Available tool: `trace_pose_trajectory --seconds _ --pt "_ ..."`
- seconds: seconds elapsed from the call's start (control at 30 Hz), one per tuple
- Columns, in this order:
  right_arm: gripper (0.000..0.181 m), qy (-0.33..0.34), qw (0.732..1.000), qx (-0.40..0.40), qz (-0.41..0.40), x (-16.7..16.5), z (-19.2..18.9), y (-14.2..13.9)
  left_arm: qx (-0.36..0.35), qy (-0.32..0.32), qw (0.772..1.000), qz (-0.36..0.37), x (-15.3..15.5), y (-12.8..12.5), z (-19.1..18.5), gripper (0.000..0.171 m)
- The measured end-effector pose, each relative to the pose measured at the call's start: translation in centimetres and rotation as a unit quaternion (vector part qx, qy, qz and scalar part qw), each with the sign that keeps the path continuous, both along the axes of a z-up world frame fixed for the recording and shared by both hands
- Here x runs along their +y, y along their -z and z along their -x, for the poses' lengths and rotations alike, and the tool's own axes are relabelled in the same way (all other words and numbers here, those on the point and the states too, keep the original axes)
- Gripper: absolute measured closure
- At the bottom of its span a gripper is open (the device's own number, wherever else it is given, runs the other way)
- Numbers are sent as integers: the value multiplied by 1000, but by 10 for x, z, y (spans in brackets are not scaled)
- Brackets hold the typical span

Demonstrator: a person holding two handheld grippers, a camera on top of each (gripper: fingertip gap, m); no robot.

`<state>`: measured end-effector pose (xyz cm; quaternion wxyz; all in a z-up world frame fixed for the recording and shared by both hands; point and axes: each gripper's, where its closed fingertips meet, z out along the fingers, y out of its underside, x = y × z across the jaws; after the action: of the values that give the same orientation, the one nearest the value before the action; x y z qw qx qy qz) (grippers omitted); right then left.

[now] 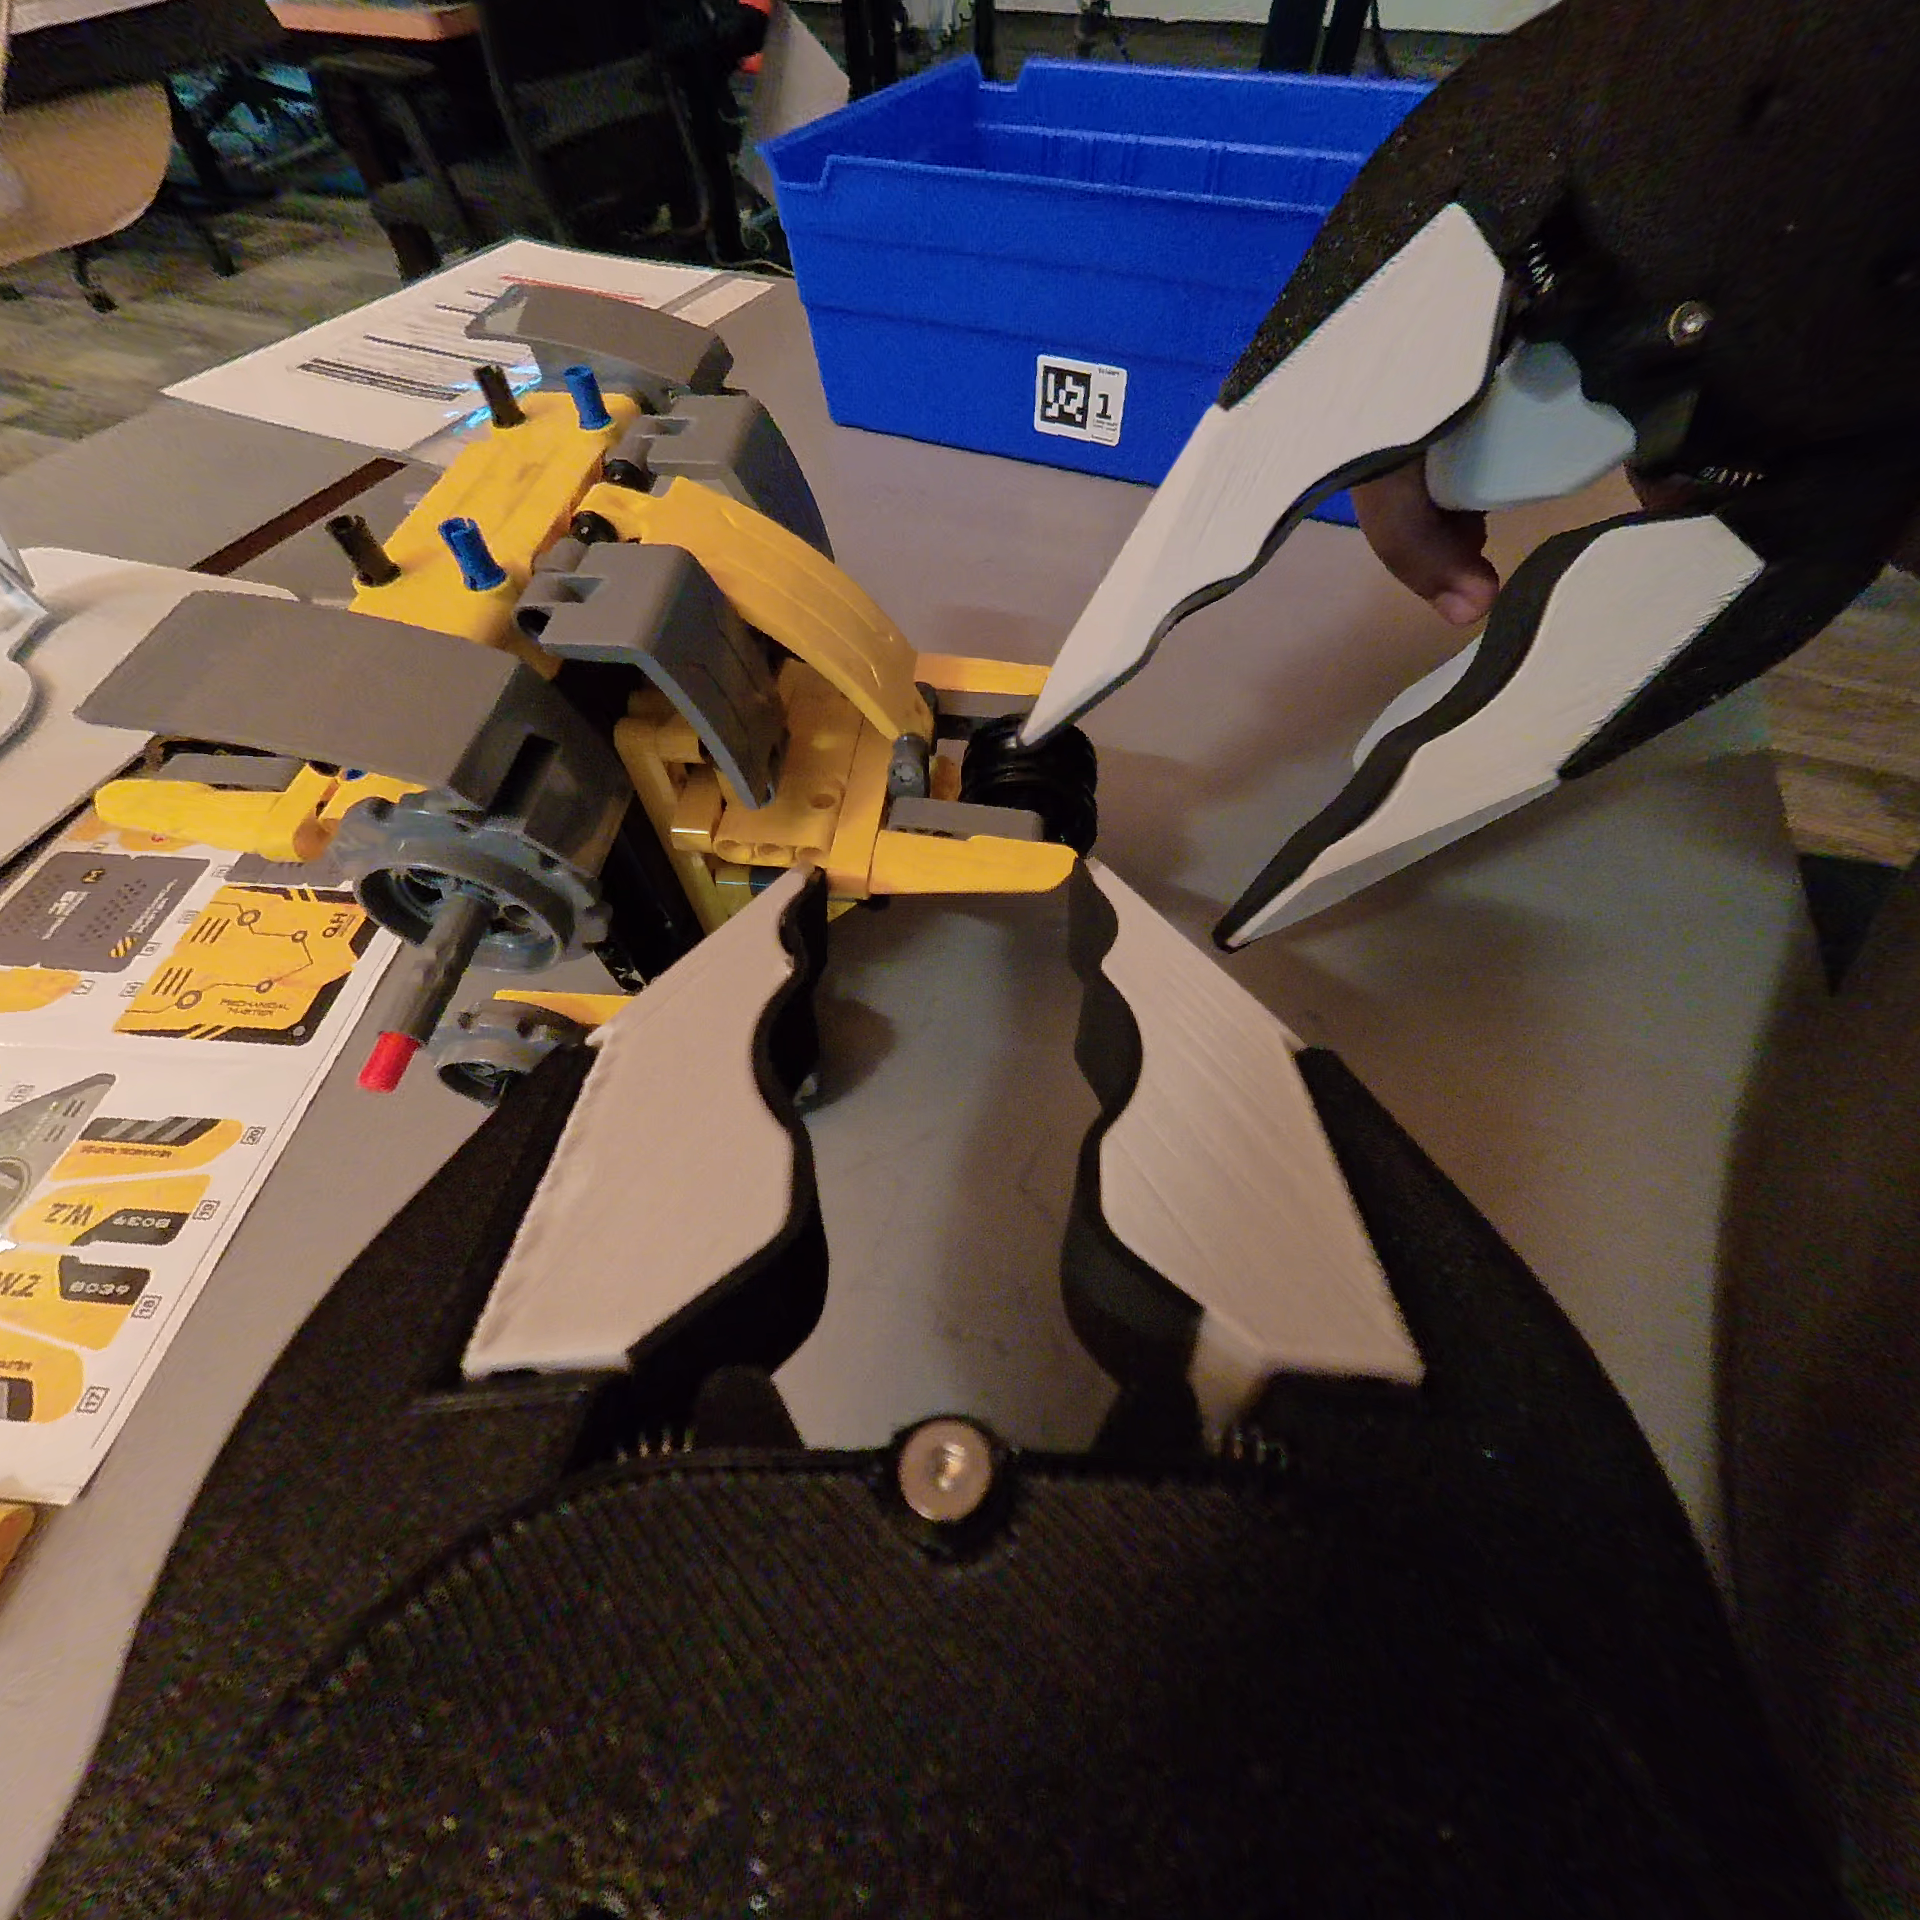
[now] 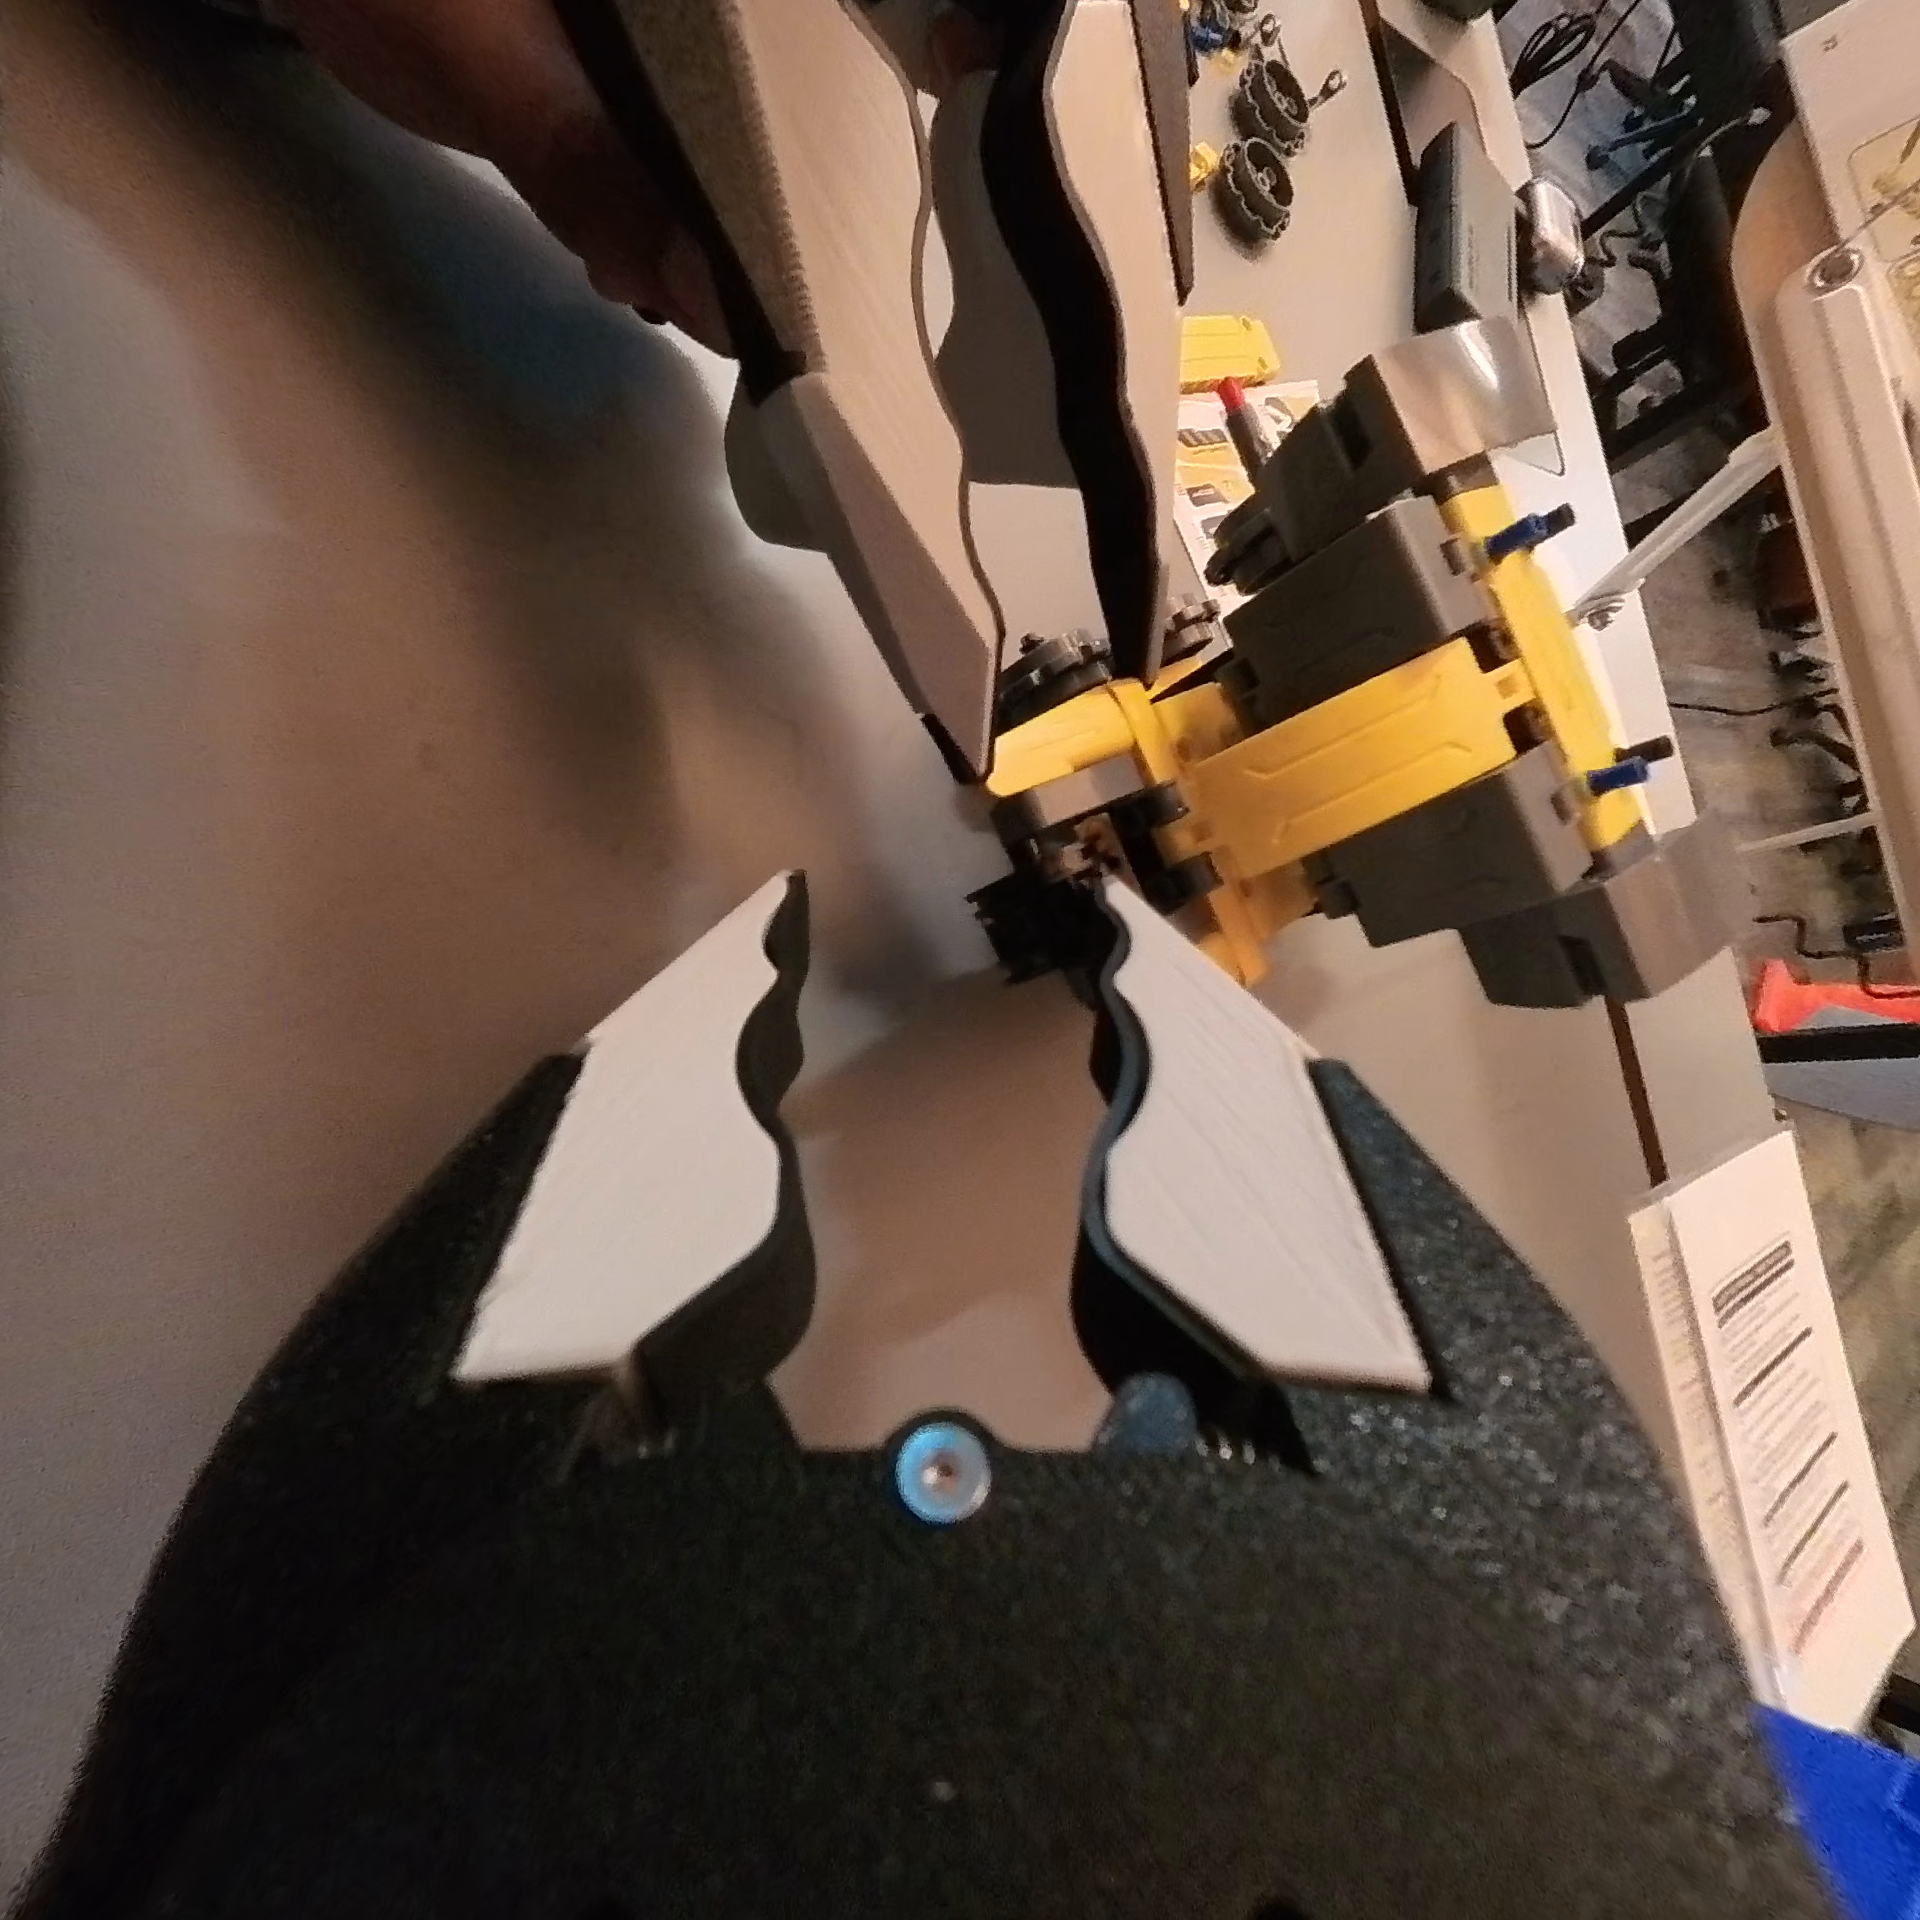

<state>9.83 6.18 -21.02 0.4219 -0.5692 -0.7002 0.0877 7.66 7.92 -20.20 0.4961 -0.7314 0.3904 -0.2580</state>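
On the far left of the left wrist view lies a sticker sheet (image 1: 156,1039), flat on the gray table (image 1: 1455,1039). Next to it sits the toy car (image 1: 582,665), a yellow and gray brick model. A gray hub (image 1: 473,883) on a black axle with a red cap (image 1: 387,1060) sticks out toward the camera.

The left gripper (image 1: 945,883) is spread wide. Its tips sit just at the car's yellow front edge, one on each side, but they pinch nothing. It looks placed there to keep the car from sliding.

To the right, the right gripper (image 1: 1127,836) comes down at a slant. It is spread too. One tip touches a black wheel (image 1: 1029,774) at the car's front, as if poking it into place. The other tip hangs over bare table. A fingertip (image 1: 1439,566) of the person shows between its fingers.

Behind stands a blue bin (image 1: 1060,260) with a square tag.

The right wrist view is tilted and blurry. The wheel is mostly hidden behind the tips there. I cannot tell if the wheel is fixed on the car. The bin's inside cannot be seen fully.
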Motion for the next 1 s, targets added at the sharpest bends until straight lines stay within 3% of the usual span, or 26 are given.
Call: trace_pose_trajectory --seconds 0.77,1.0 --pt "134 21 998 28 50 -11 -3 18 -2 -3 1000 0 1 0 1 126" --pt "134 23 998 2 57 -12 -2 35 -2 -2 1000 0 1 0 1 125"
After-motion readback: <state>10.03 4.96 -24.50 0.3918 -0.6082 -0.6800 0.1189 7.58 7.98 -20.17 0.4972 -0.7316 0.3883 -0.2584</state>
